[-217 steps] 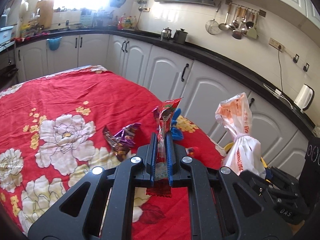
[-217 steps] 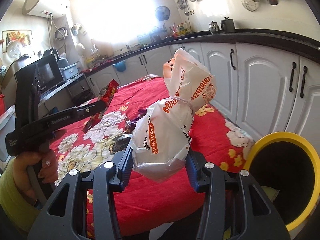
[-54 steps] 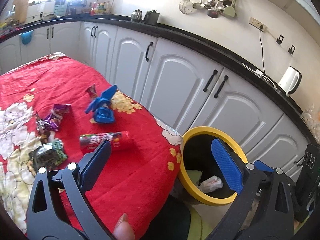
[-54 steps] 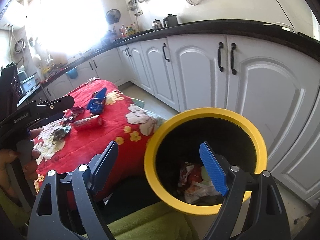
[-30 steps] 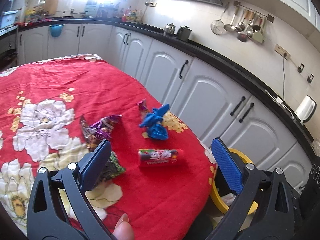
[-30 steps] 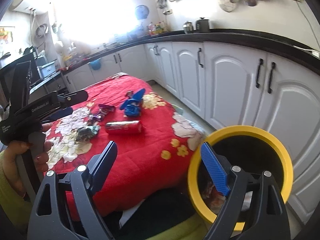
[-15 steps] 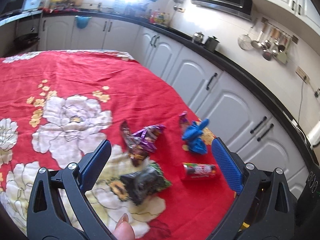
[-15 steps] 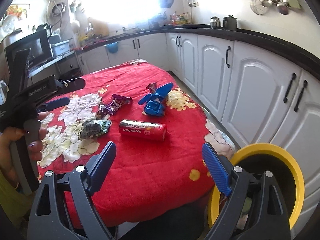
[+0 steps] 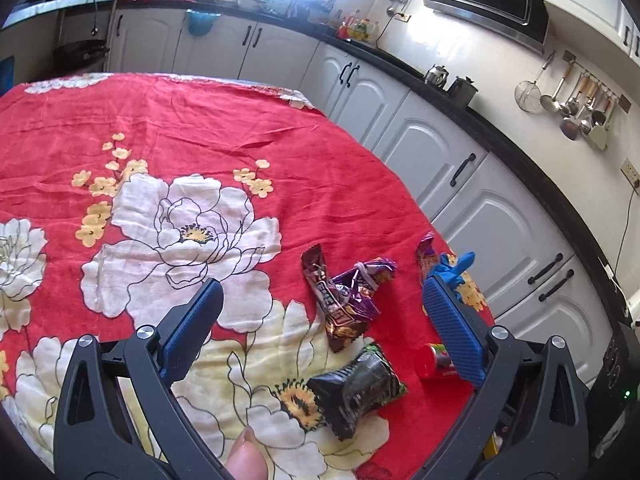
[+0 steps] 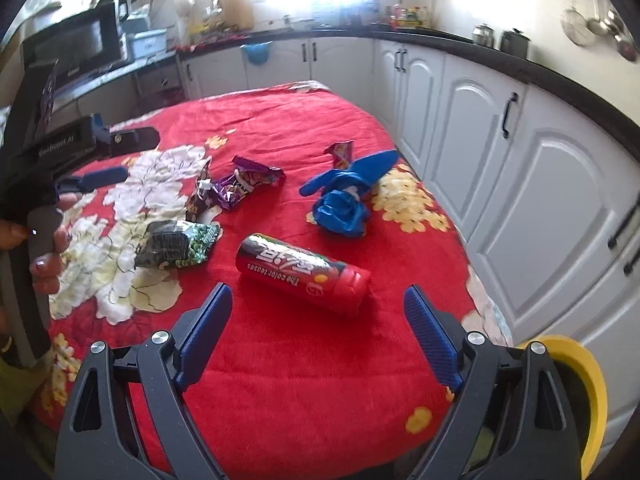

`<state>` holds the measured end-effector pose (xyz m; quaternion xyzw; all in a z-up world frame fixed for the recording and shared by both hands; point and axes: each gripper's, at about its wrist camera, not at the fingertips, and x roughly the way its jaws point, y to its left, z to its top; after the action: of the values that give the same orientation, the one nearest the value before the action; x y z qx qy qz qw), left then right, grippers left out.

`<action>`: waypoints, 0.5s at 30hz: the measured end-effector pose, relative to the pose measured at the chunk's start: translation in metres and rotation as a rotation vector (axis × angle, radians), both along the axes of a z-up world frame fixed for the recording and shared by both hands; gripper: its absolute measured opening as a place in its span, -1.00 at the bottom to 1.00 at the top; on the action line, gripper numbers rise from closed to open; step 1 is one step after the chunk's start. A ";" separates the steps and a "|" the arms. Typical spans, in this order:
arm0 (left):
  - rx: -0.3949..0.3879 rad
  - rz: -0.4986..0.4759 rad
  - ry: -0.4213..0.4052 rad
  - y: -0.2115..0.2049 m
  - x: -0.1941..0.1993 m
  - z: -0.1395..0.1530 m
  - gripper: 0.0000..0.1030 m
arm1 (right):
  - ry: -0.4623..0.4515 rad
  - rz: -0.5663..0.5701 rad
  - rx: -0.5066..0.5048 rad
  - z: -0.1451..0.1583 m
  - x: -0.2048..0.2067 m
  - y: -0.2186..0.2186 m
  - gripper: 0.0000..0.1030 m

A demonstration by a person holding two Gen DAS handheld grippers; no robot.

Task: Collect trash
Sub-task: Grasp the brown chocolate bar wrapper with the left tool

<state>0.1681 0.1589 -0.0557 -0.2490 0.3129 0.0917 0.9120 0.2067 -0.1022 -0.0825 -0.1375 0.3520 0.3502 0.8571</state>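
Ideally, the empty, wide-open right tool (image 10: pixel 316 322) straddles the red tube (image 10: pixel 302 270) near the tabletop (image 10: pixel 280 380) edge across its width before closing.

The right gripper (image 10: pixel 318 316) hangs wide open and empty over the red flowered tablecloth (image 10: pixel 288 380), a red can (image 10: pixel 302 272) lying just ahead between its fingers. Beyond lie a blue crumpled bag (image 10: pixel 344 200), purple wrappers (image 10: pixel 236 188) and a dark packet (image 10: pixel 174 242); the yellow bin rim (image 10: pixel 580 380) sits to its right.
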 end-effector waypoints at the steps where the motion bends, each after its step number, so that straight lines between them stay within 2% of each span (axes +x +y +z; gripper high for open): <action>1: -0.010 -0.002 0.006 0.002 0.002 -0.003 0.63 | 0.001 0.009 -0.007 -0.001 0.002 0.003 0.65; 4: -0.046 -0.007 0.027 0.005 0.011 -0.009 0.47 | 0.004 0.033 -0.024 -0.005 0.012 0.010 0.65; 9: -0.089 -0.020 0.055 0.007 0.026 -0.018 0.24 | 0.057 0.046 -0.001 -0.013 0.023 0.018 0.65; 15: -0.084 -0.022 0.073 0.004 0.035 -0.023 0.21 | 0.111 -0.023 0.044 -0.021 0.023 0.026 0.70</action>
<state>0.2034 0.1629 -0.0788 -0.2800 0.3520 0.0776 0.8898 0.2299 -0.0757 -0.1039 -0.0948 0.3929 0.3550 0.8430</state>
